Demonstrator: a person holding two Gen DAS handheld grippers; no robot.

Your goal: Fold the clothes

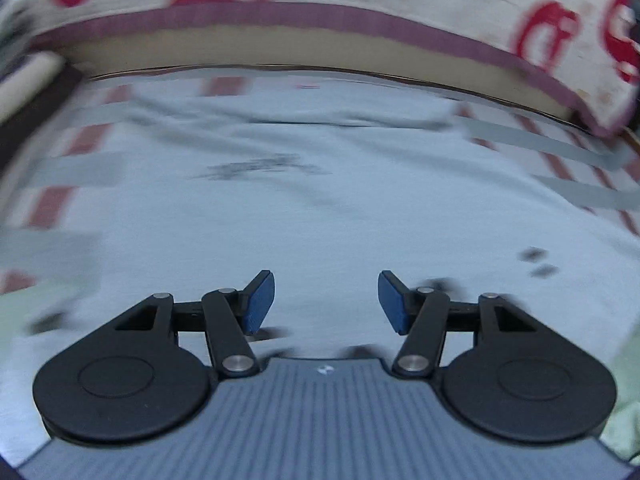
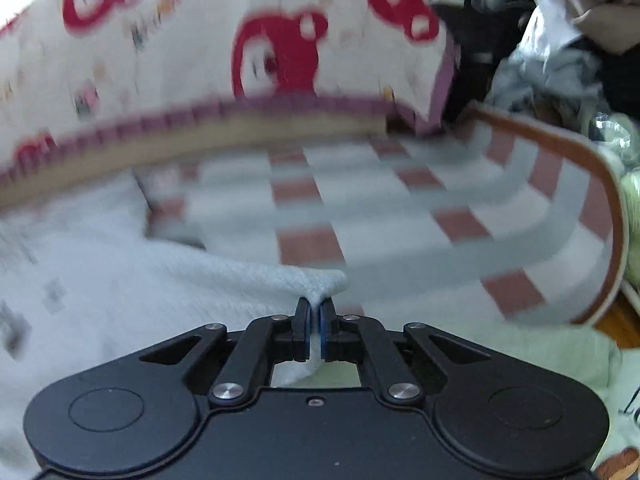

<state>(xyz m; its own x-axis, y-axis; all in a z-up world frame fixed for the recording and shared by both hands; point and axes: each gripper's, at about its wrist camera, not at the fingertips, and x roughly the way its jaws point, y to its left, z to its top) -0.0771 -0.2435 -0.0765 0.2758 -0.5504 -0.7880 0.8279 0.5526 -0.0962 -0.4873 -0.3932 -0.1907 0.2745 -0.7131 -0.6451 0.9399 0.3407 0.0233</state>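
Right wrist view: right gripper point(image 2: 315, 312) clamped on a corner of the pale blue garment point(image 2: 120, 280), cloth pinched between the pads, out over the checked mat point(image 2: 400, 216). Left gripper point(image 1: 326, 300) hovering with jaws apart, nothing between them, above the garment's middle. Looks like the start of a fold; next, probably carrying that corner across while the other end gets a grip. Garment spread flat, lightly creased, faint dark print, reaching toward the mat's far edge by the patterned cushion point(image 2: 180, 48).
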